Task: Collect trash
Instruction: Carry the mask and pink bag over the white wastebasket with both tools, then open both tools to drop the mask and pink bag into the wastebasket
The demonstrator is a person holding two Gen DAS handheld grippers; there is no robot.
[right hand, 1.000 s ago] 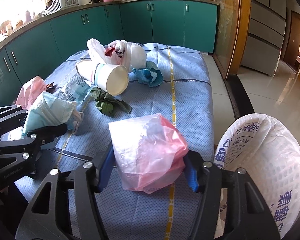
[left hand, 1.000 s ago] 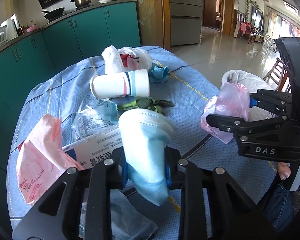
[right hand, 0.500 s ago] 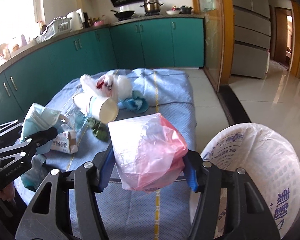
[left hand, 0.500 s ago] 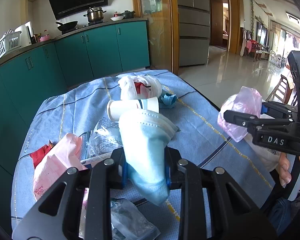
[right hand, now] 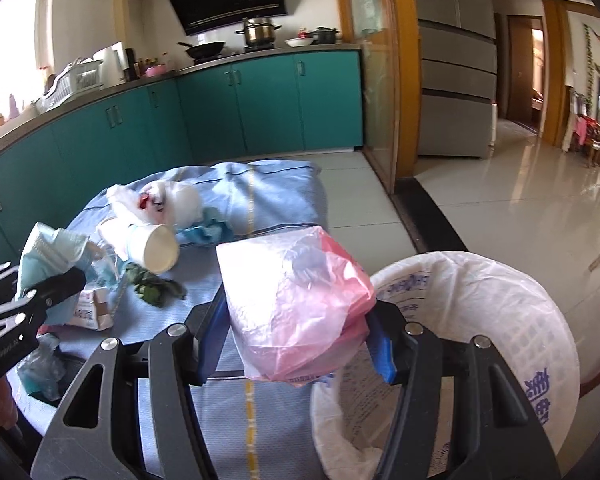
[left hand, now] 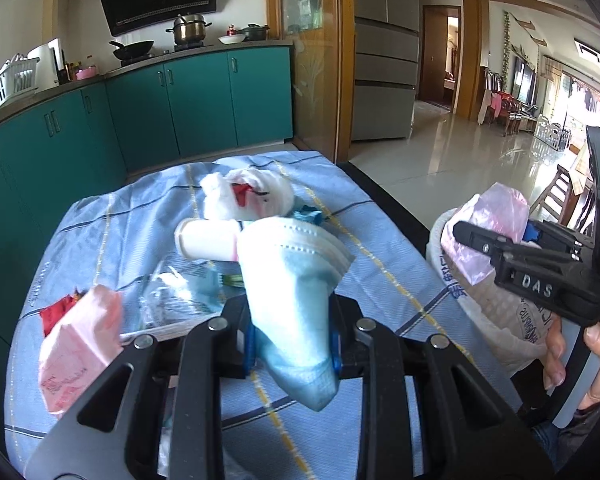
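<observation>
My left gripper [left hand: 292,344] is shut on a crumpled light-blue face mask [left hand: 296,280], held above the blue tablecloth [left hand: 140,216]. My right gripper [right hand: 296,340] is shut on a pink and white plastic bag [right hand: 296,300], held just left of a white basket lined with a printed bag [right hand: 480,320]. In the left wrist view that right gripper [left hand: 512,240] hangs over the same basket [left hand: 496,312]. On the table lie a paper cup [right hand: 152,246], a white bag with red inside [left hand: 244,194], green leaves [right hand: 156,286] and a pink bag [left hand: 80,340].
A clear plastic wrapper [left hand: 176,300], a printed carton [right hand: 92,312] and a blue cloth scrap [right hand: 206,234] also lie on the table. Teal cabinets [right hand: 260,108] run behind it. A fridge [right hand: 456,80] and shiny tiled floor [right hand: 520,216] are to the right. A hand [left hand: 580,356] grips the right tool.
Both grippers rose and tilted up, so more of the kitchen shows. The right gripper carried the pink bag rightwards to the lined basket. The mask stays clamped.
</observation>
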